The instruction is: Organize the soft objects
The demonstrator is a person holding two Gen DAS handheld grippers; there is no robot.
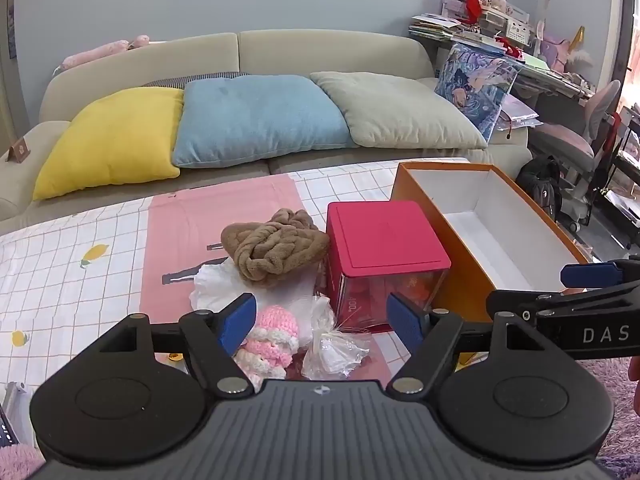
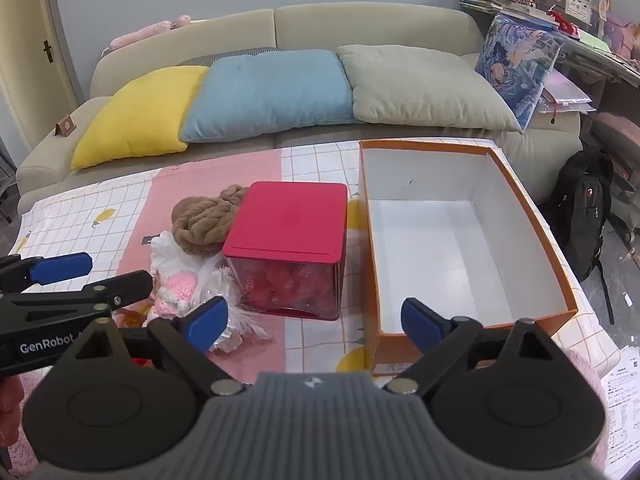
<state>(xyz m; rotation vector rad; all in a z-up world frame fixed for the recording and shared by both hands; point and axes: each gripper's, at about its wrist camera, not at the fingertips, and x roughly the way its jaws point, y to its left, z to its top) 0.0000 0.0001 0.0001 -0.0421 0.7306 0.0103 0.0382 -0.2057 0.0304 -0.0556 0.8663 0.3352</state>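
Observation:
A brown plush cloth [image 1: 272, 248] [image 2: 204, 220] lies on a white fluffy piece [image 1: 216, 284] in the middle of the table. A pink and white knitted toy [image 1: 272, 336] [image 2: 176, 292] and a crumpled clear plastic bag [image 1: 332, 344] [image 2: 228, 292] lie in front of them. An open orange box [image 1: 460, 280] [image 2: 374, 280] with a white inside stands to the right, with nothing in it. My left gripper [image 1: 322, 320] is open just above the knitted toy and bag. My right gripper [image 2: 314, 320] is open and empty, between the red-lidded box and the orange box.
A clear box with a red lid [image 1: 384, 236] [image 2: 288, 220] stands between the soft pile and the orange box. The table has a pink and white checked cloth [image 1: 80, 264]. A sofa with yellow, blue and grey cushions [image 2: 264, 92] stands behind.

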